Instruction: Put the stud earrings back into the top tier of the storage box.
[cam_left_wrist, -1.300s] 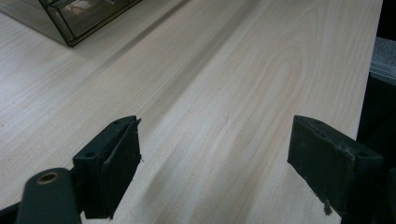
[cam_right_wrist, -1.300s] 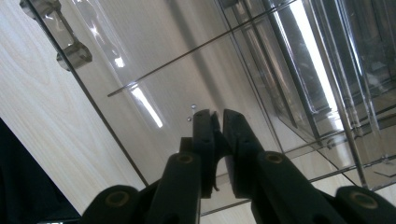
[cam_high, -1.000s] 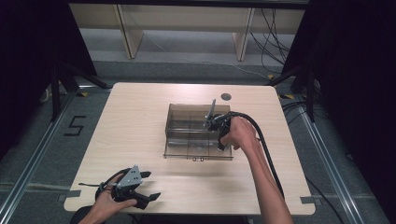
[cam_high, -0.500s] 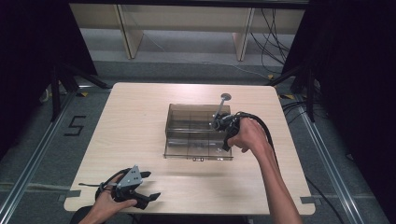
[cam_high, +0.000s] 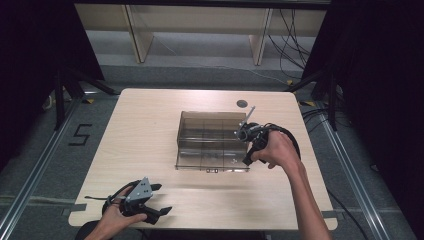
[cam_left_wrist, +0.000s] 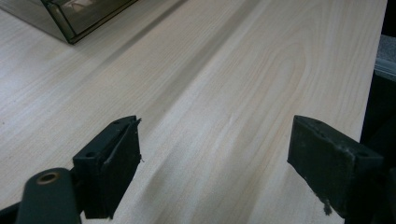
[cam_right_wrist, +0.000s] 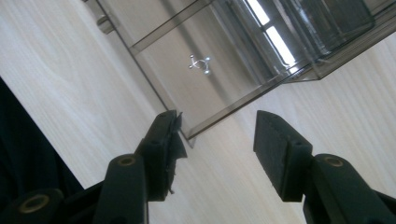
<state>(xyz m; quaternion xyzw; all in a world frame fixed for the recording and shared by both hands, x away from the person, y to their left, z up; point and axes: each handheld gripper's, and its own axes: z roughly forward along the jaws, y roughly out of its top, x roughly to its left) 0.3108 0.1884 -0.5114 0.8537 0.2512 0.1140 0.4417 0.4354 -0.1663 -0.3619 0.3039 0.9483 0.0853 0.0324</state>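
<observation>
Small silver fitting (cam_right_wrist: 200, 64) inside the smoky clear box (cam_right_wrist: 243, 51) ahead of the right tool (cam_right_wrist: 217, 140), too tiny to identify.

Right gripper (cam_high: 248, 146) swung off the smoky clear box (cam_high: 210, 140) toward its right near corner (jaws apart, nothing between).

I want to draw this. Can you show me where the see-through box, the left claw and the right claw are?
see-through box (cam_high: 210, 131), high view, on its smoky top panel.
left claw (cam_left_wrist: 212, 158), left gripper view, midway between its two black fingertips.
right claw (cam_right_wrist: 217, 142), right gripper view, midway between its fingertips, by the box's corner.
</observation>
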